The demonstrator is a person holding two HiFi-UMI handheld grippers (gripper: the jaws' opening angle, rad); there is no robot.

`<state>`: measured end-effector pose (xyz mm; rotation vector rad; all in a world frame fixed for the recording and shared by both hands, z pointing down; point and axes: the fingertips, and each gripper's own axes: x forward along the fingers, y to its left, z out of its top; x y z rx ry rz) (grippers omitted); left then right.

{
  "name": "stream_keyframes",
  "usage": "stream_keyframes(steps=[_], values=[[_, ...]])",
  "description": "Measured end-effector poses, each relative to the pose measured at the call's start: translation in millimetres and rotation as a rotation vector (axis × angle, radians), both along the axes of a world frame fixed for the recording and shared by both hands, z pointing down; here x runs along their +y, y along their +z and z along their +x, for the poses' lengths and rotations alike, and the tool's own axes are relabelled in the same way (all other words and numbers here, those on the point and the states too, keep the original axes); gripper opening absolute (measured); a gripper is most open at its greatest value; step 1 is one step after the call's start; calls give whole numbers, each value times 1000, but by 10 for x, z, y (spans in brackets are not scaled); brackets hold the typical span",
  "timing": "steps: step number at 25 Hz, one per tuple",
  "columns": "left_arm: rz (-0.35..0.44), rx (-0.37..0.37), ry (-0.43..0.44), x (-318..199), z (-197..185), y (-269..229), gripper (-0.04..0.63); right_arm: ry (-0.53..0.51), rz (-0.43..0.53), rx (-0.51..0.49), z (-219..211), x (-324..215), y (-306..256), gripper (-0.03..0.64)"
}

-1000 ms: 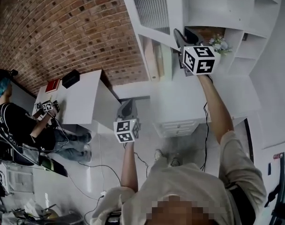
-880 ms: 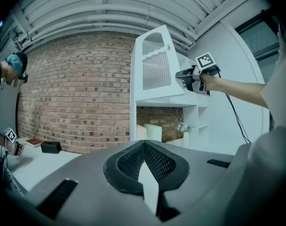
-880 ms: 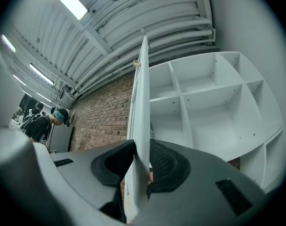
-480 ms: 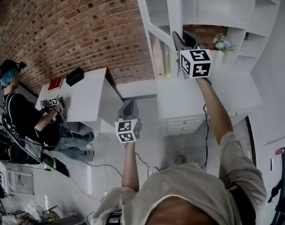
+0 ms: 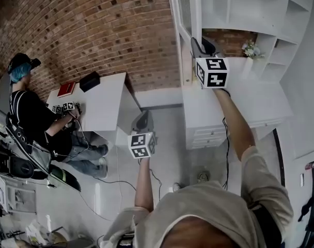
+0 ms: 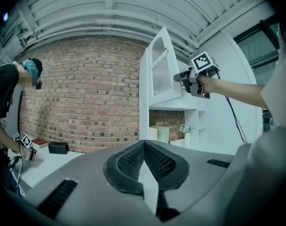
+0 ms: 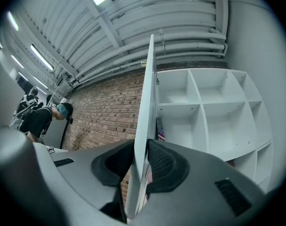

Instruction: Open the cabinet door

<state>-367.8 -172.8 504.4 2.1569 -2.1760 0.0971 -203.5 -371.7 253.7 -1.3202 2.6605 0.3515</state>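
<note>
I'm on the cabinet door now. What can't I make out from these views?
- Right gripper view: the right claw pinches the door edge-on, so its front face and any handle are hidden.
- Head view: the marker cube covers the claw's tips.
- Left gripper view: the shelf items are too small to name.

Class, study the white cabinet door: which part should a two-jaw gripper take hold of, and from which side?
Grip the cabinet door at its free vertical edge, coming edge-on from the front, one pad on each face. It is a thin flat panel standing open, so that edge fits between jaws; the right gripper clamps there.
</note>
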Motion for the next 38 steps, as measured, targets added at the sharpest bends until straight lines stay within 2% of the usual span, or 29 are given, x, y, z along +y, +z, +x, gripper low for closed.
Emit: stream_keyframes(steps=[4,10,19,29,33,38], values=[[0,4,-2,113,-164,19,26,33,-5,16,-216,77,19,109],[8,3,3,254,-317,-5,26,30,0,62,-501,213,29,124],[8,3,55,375,-347,-76,26,32,-9,90,-431,442,85,112],[-1,12,187,207,303,-30,26,114,-51,121,454,759,653,51],[-2,7,210,143,633,-41,26,129,-84,121,872,895,958,13],[-7,2,223,3,1003,-58,26,120,-108,111,1274,1022,1312,13]])
